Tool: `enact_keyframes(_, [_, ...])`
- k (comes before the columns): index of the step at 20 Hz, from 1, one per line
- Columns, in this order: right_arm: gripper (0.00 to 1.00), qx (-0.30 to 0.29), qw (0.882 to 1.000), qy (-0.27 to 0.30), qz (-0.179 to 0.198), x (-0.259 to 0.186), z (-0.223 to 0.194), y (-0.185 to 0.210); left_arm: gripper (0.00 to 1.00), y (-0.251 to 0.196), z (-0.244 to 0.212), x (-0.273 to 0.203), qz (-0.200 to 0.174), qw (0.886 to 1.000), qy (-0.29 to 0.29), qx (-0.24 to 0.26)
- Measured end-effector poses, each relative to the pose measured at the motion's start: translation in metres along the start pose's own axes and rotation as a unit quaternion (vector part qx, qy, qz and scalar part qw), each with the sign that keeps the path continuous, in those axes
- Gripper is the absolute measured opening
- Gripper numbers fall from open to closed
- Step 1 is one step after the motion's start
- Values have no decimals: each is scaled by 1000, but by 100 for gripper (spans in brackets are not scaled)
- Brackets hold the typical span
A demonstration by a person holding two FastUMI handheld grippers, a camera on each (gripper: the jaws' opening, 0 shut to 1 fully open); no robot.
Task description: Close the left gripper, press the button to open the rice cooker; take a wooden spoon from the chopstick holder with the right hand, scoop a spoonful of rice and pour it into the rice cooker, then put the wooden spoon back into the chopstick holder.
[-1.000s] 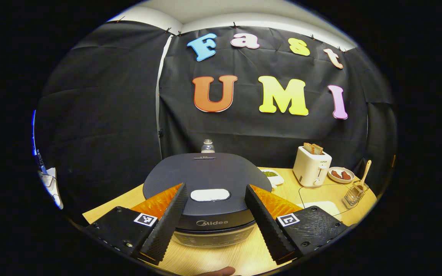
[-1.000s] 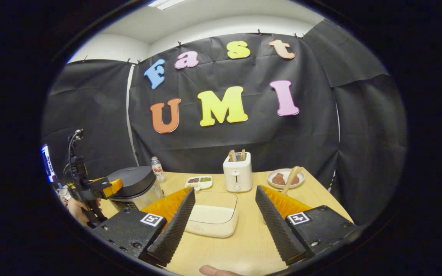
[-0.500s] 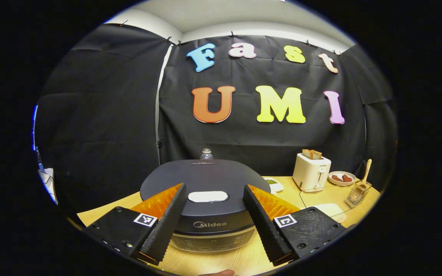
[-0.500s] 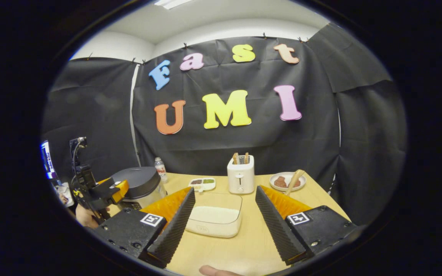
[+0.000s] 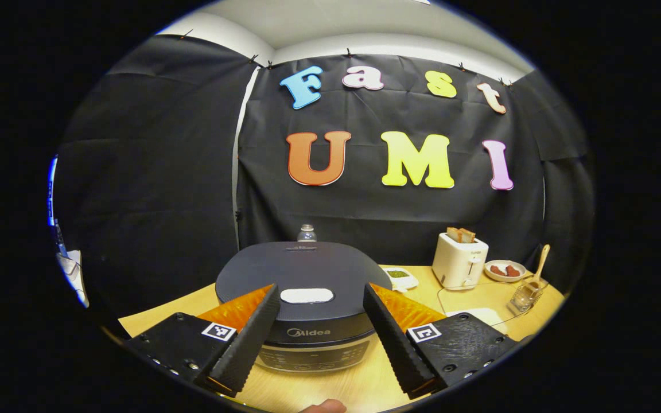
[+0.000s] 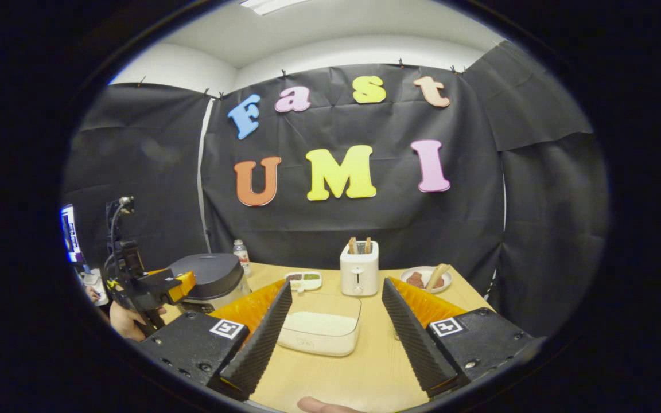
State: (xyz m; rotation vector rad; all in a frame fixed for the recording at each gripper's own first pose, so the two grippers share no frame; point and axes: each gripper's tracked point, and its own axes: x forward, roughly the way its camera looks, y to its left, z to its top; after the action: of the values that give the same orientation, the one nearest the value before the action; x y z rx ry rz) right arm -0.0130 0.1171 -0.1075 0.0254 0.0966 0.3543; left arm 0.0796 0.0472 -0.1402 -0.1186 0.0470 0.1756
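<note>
The dark rice cooker point(image 5: 307, 267) stands lid-down straight ahead in the left gripper view, its white lid button point(image 5: 306, 295) facing me. My left gripper point(image 5: 320, 289) is open, one finger on each side of the button and apart from it. A wooden spoon point(image 5: 540, 265) stands in the wire chopstick holder point(image 5: 524, 295) at the far right. My right gripper point(image 6: 336, 287) is open above the clear box of rice point(image 6: 320, 330). In the right gripper view the cooker point(image 6: 210, 278) sits at the left, with the left gripper point(image 6: 158, 284) in a hand before it. The spoon point(image 6: 436, 275) pokes up past my right finger.
A white toaster point(image 6: 358, 268) with toast stands at the back of the wooden table point(image 6: 365, 367). A plate of brown food point(image 6: 419, 280) lies to its right, and a small divided dish point(image 6: 303, 280) to its left. A bottle point(image 6: 241, 255) stands behind the cooker.
Both grippers have drawn back a little, so the cooker and the rice box look smaller and farther off. Both stay open.
</note>
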Motion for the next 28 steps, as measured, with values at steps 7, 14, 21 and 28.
enact_keyframes(7, [100,16,999,-37,-32,-31,30,-25,94,-4,60,-58,-6,999,-34,39])
enact_keyframes(14, [95,-1,998,-60,-37,-64,47,-23,94,-27,95,-124,-16,998,-49,29])
enact_keyframes(21, [100,-9,998,-57,-23,-101,33,2,94,-50,103,-182,-58,995,-80,23])
enact_keyframes(28, [100,-25,998,-52,-28,-123,26,7,94,-61,89,-217,-91,992,-83,23])
